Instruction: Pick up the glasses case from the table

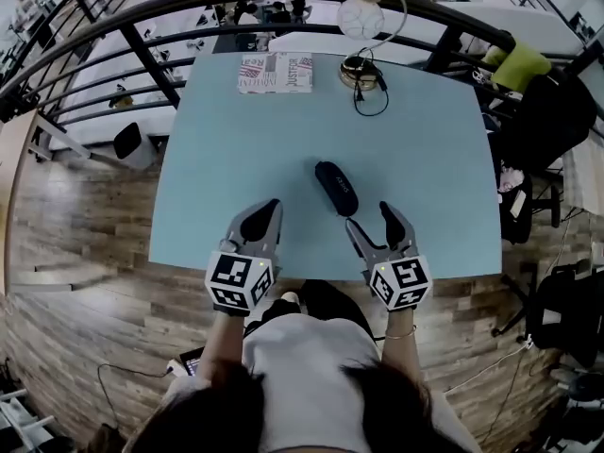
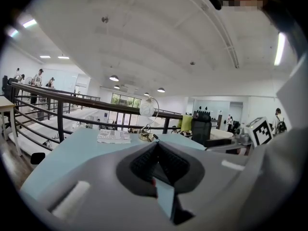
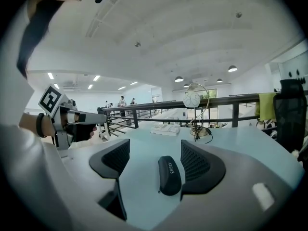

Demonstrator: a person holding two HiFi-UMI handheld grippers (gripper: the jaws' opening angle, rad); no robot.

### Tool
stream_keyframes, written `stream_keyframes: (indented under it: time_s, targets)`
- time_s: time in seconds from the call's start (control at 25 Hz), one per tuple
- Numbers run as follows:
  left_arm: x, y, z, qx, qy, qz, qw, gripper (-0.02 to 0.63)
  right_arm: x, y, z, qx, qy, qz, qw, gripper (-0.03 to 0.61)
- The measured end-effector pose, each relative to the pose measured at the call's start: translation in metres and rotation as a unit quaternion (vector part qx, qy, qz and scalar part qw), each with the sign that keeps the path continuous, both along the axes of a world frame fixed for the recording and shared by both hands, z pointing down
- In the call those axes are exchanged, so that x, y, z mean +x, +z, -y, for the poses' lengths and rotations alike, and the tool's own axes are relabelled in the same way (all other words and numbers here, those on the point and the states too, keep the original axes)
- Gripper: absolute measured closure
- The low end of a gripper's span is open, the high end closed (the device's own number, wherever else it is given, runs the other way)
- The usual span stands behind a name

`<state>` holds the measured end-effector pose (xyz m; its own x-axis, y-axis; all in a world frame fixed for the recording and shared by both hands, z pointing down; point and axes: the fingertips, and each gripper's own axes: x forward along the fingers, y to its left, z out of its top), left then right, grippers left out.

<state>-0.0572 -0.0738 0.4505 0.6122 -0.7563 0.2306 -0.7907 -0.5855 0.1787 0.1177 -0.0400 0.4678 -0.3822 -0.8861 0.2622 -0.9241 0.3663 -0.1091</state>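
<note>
A dark, oblong glasses case [image 1: 336,187] lies on the light blue table [image 1: 236,159], a little right of its middle and angled toward the front edge. My right gripper [image 1: 368,215] is open just in front of the case. In the right gripper view the case [image 3: 169,174] lies between the two dark pads, closer to the right-hand pad [image 3: 197,162], and neither pad presses on it. My left gripper [image 1: 271,208] hovers over the front of the table, left of the case. Its jaws meet at the tip [image 2: 155,146] with nothing between them.
At the table's far edge lie a folded newspaper [image 1: 275,73] and a gold lamp base [image 1: 359,70] with a black cord and a white globe [image 1: 361,17]. A black railing [image 1: 142,59] curves behind the table. A black chair [image 1: 547,111] stands to the right.
</note>
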Motion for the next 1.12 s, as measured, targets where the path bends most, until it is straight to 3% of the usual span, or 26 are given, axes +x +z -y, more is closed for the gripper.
stream_keyframes:
  time_s: [0.24,0.6,1.12]
  targets:
    - [0.025,-0.009,0.043,0.008,-0.016,0.000,0.9998,0.560,0.019,-0.003,0.049,-0.003,-0.024,0.001,1.000,0.255]
    - [0.032,-0.009,0.076,0.002,-0.044,0.006,0.9990,0.559,0.026,0.001,0.090,-0.013,-0.054,0.001,0.998,0.241]
    - [0.025,-0.005,0.101,-0.006,-0.026,-0.002,0.9996,0.560,0.002,0.020,0.113,-0.052,-0.071,-0.016,0.996,0.219]
